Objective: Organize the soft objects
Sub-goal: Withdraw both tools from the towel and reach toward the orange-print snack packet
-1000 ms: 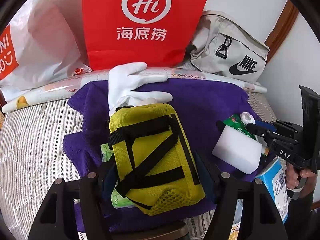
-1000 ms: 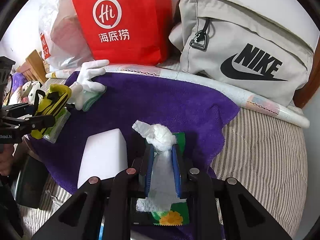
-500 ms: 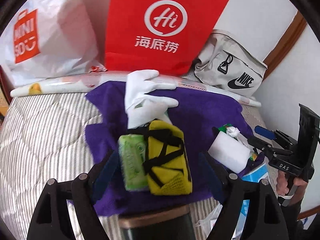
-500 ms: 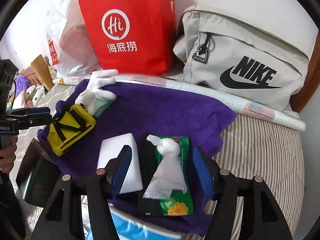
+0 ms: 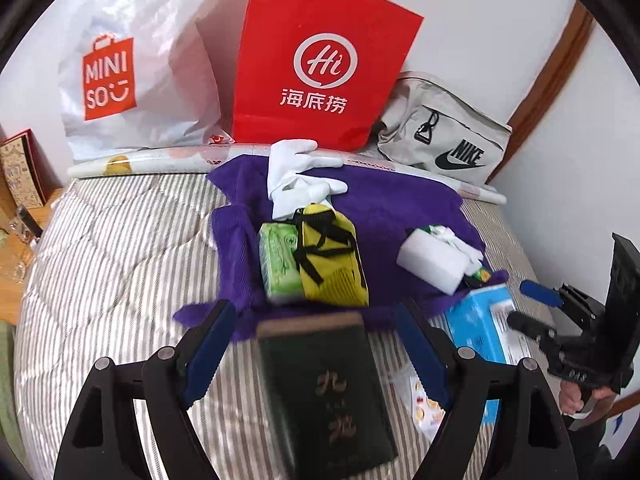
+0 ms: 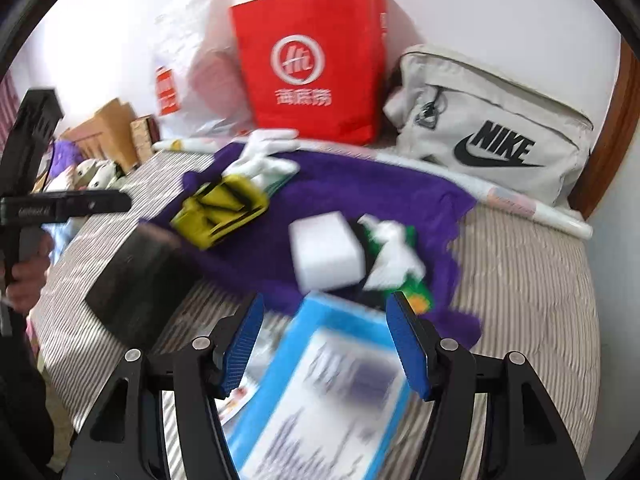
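A purple towel point(image 5: 392, 204) point(image 6: 360, 188) lies on the striped bed. On it rest a yellow pouch point(image 5: 332, 256) point(image 6: 220, 208), a green tissue pack point(image 5: 278, 258), a white glove point(image 5: 298, 178) point(image 6: 264, 156), a white sponge block point(image 5: 430, 260) point(image 6: 326, 250) and a green wipes pack with a white tissue point(image 5: 452, 238) point(image 6: 396, 256). My left gripper point(image 5: 316, 344) is open and empty, pulled back over a dark green book point(image 5: 324, 396). My right gripper point(image 6: 326, 344) is open and empty, above a blue box point(image 6: 320, 392).
A red paper bag point(image 5: 320, 64) point(image 6: 308, 60), a white Miniso bag point(image 5: 132, 64) and a beige Nike bag point(image 5: 444, 136) point(image 6: 492, 124) stand along the wall behind. The blue box point(image 5: 480, 320) lies by the towel's near right corner. Wooden furniture stands left of the bed.
Both grippers opened and let go, the left of the yellow pouch, the right of the wipes pack's tissue. Both then pulled back from the towel; the book and blue box came into view.
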